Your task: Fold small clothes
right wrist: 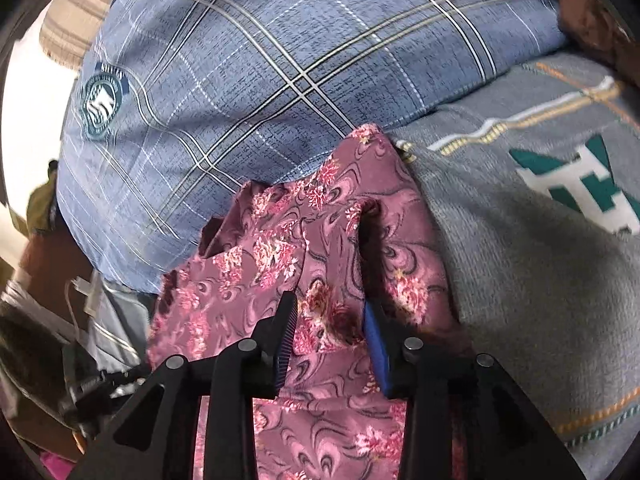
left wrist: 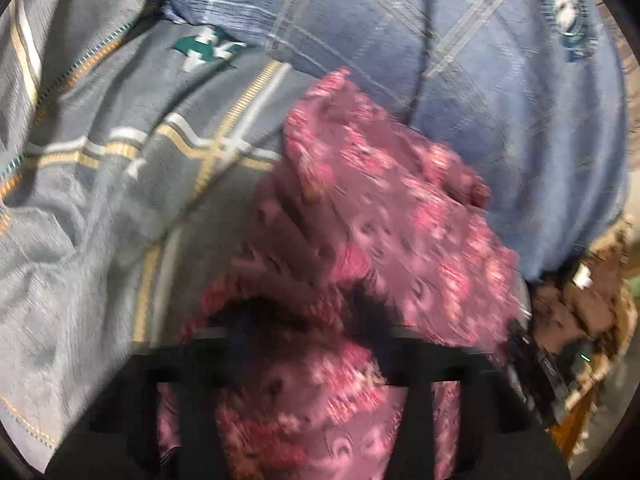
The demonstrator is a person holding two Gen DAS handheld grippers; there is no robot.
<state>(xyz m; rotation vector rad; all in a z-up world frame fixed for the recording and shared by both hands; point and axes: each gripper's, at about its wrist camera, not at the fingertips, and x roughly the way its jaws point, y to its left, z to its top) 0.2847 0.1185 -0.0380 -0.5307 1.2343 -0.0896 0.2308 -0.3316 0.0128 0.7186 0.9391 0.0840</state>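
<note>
we see the pink floral garment [right wrist: 316, 240] lying crumpled on the bed, and we take it as our landmark. in the right wrist view it spreads straight ahead of the right tongs [right wrist: 330, 340] and runs back under them, a raised fold of it standing between the two fingers. in the left wrist view the same garment [left wrist: 384, 216] is blurred; it fills the space ahead of the left tongs [left wrist: 308, 364] and drapes over and between their dark frame.

behind the garment, touching its far edge, sits a blue plaid pillow [right wrist: 280, 68] with a round green badge [right wrist: 100, 100] near its corner. beside the garment, on the side away from the badge, lies a grey bedsheet [right wrist: 540, 280] with yellow and white stripes and a teal and white emblem [right wrist: 584, 188]; the garment's edge overlaps it. in the left wrist view, past the garment and below the pillow, we make out a brown bundle of cloth [left wrist: 580, 308], too blurred to name further. the pillow presses close against the garment's far edge.

the right tongs stand partly open, the black ribbed finger [right wrist: 288, 320] and the blue-padded finger [right wrist: 374, 344] each resting against the fold without pinching it flat. of the left tongs we cannot tell whether they are open or closed: cloth and blur hide the tips.
</note>
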